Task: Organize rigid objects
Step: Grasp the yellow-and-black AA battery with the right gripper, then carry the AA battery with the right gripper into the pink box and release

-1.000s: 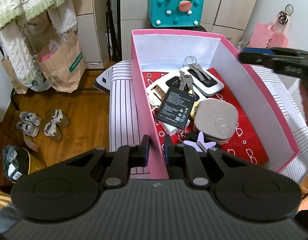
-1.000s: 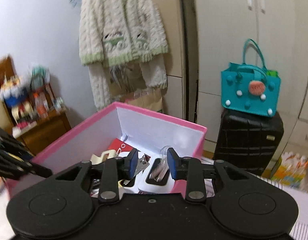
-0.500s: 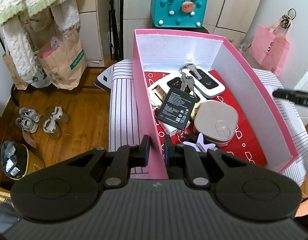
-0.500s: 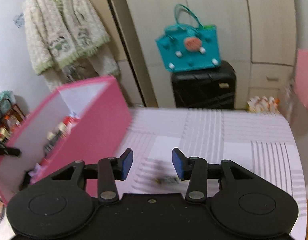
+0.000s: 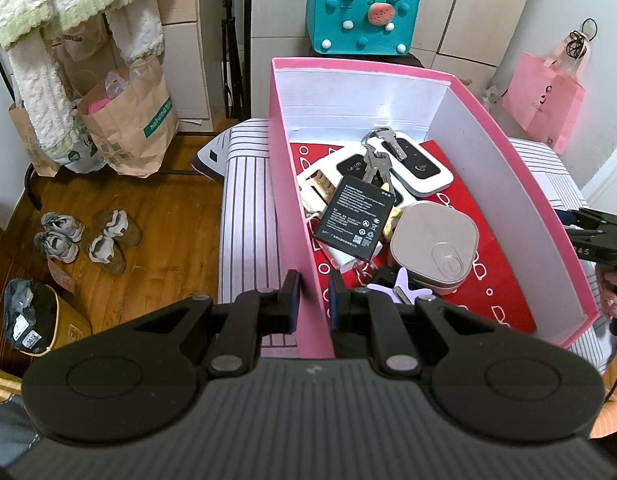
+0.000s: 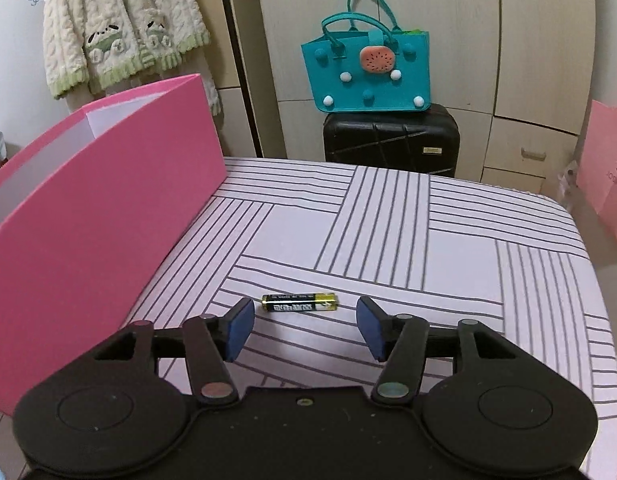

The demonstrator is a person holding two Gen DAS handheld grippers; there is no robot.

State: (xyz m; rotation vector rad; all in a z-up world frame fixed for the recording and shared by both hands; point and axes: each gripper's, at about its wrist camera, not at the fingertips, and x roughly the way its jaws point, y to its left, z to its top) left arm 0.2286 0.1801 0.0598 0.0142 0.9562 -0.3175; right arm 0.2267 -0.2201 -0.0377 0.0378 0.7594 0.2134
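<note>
Jaws of the right gripper (image 6: 305, 326) have just been opening, nothing between them; the battery (image 6: 300, 303) lies crosswise just beyond them. Left gripper (image 5: 313, 298) clamps the pink box (image 5: 298, 216) wall.

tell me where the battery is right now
In the right wrist view, the AA battery lies on its side on the striped tabletop, outside and right of the pink box, just ahead of the right gripper's open jaws.

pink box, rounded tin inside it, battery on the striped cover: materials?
Pink box: likely matte paperboard; thin flat walls, white inside.
Rounded tin: looks like brushed metal with a pull-tab lid.
Battery: probably a metal cell in glossy black-and-gold printed wrap.
</note>
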